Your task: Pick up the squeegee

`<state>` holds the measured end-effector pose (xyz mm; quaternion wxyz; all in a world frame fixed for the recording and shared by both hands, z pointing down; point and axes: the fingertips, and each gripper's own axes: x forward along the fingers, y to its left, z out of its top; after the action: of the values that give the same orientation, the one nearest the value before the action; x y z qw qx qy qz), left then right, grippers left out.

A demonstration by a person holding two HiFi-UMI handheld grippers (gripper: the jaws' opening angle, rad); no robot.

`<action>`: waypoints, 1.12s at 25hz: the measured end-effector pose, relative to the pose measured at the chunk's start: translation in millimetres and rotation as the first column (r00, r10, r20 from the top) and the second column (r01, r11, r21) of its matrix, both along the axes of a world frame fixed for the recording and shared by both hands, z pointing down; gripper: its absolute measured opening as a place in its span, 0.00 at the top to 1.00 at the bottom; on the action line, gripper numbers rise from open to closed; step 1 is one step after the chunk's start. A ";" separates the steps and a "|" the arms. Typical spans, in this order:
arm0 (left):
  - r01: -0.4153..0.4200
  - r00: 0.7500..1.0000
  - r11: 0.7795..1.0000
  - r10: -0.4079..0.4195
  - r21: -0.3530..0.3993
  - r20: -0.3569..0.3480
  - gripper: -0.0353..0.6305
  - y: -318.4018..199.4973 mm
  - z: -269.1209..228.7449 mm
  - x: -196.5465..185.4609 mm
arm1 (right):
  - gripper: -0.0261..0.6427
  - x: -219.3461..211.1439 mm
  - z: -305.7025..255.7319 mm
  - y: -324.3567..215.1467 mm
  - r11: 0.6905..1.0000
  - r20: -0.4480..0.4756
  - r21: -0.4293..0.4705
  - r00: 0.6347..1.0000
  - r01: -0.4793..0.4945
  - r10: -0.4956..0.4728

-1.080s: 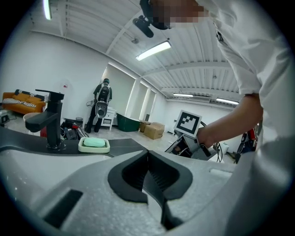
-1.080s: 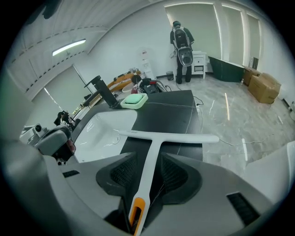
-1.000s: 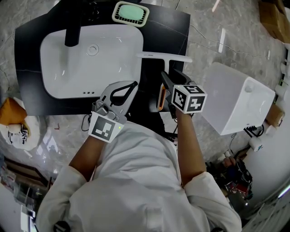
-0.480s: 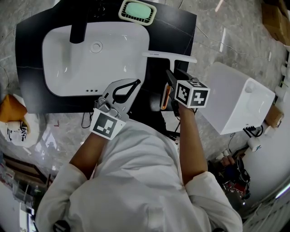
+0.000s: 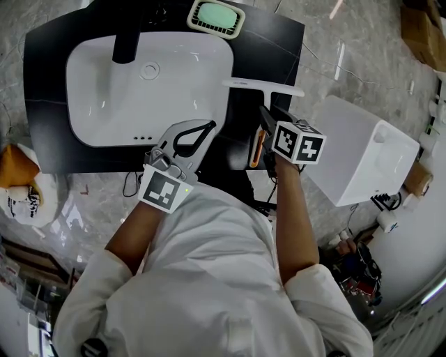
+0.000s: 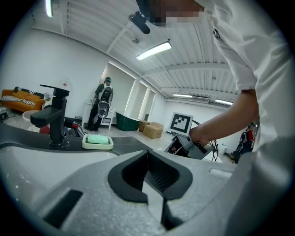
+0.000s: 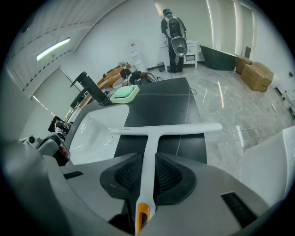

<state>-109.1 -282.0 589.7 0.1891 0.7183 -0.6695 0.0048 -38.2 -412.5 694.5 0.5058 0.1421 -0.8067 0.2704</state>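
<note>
- Closest to me: the left tool point(image 5: 206, 128) sits over the near right corner of the basin point(image 5: 104, 104). It's roughly level, its jaws are pinched together, and there's nothing in them.
- The right tool point(image 7: 148, 161) is just off the basin's right rim, tipped steeply down at the black desk point(image 5: 42, 111). Its jaws are closing on the squeegee point(image 7: 159, 130), with the handle right between them. The dark pads point(image 7: 126, 174) look snug against both sides of it, no gap I can spot.
- The squeegee itself is white and T-shaped, and lies flat on the desk right beside the basin's right rim. The orange end of the handle points back toward me. The blade runs crossways at the far end, about level with the middle of the basin.
- The basin is white and set into the desk.
- A black faucet point(image 5: 127, 45) stands at the basin's far rim.
- A pale soap dish point(image 5: 217, 17) with a green bar sits just past the basin's far right corner.
- A white box point(image 5: 362, 150) is well off to the basin's right, past the desk edge.
</note>
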 end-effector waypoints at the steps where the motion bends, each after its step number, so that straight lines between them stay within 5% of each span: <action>1: 0.001 1.000 1.000 -0.001 0.002 0.002 0.92 1.8 -0.5 -0.3 | 0.83 0.1 0.0 -0.4 1.000 0.004 0.002 1.000 -0.008 0.008; 9: 0.021 1.000 0.999 -0.022 0.024 0.020 0.92 21.4 -12.5 -0.1 | 0.84 -2.7 -19.6 6.0 0.999 0.065 0.040 0.998 -0.013 0.011; 19: 0.114 0.991 0.993 -0.116 0.030 0.070 0.92 55.5 -44.8 -16.1 | 0.84 -18.2 -94.3 31.1 0.990 0.254 0.139 0.966 0.014 -0.050; 24: 0.175 0.976 0.984 -0.179 0.044 0.122 0.92 71.3 -72.1 -28.5 | 0.84 -26.1 -152.4 43.3 0.976 0.414 0.218 0.903 0.024 -0.114; 28: 0.224 0.961 0.972 -0.233 0.076 0.150 0.92 83.1 -96.8 -34.7 | 0.85 -29.6 -214.5 52.0 0.947 0.573 0.322 0.797 -0.005 -0.190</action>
<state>-143.9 -198.9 492.9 0.1139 0.6389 -0.7605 0.0203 -67.7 -360.5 480.0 0.2105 0.0864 -0.9626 0.1473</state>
